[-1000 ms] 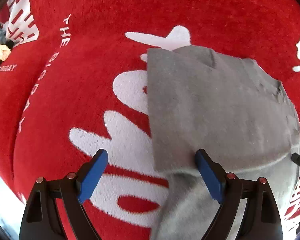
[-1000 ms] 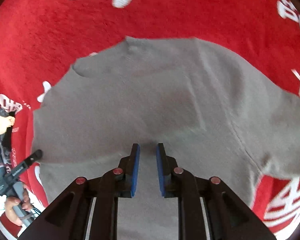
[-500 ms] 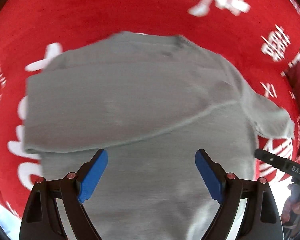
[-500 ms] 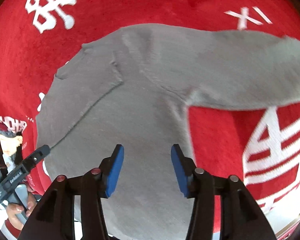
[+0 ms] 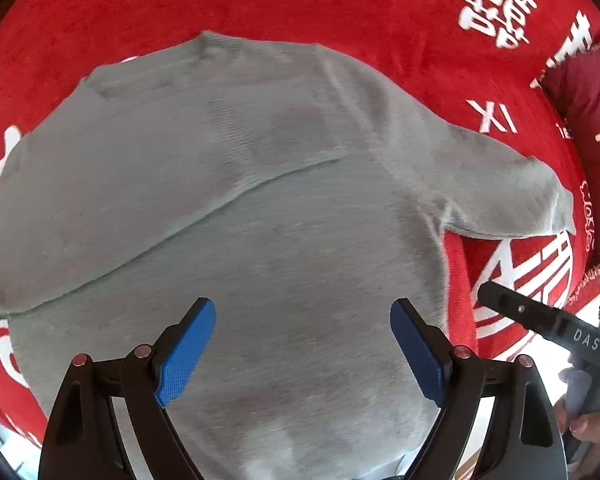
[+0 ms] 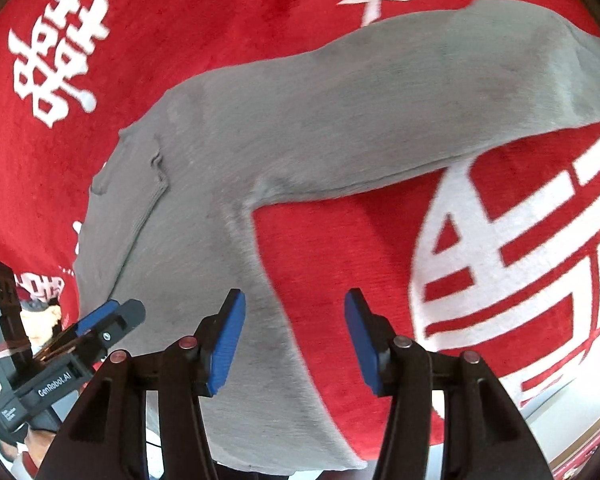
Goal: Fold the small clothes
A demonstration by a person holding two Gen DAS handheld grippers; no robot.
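1. The left gripper [image 5: 302, 354] hangs with blue-padded jaws wide apart, nothing between them, above the grey knitted sweater [image 5: 260, 220].
2. The right gripper [image 6: 294, 340] has jaws that have just been opening; they stand apart and empty, over the sweater's side edge and the red plush cloth with white lettering [image 6: 340, 264].
3. One sleeve is folded across the sweater's body; the other stretches out over the cloth.
4. A dark red cushion [image 5: 584, 92] lies at the cloth's far edge.

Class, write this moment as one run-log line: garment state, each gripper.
grey sweater: one sleeve folded across, other outstretched on red blanket | left gripper: open, empty | right gripper: jaws just opened, empty
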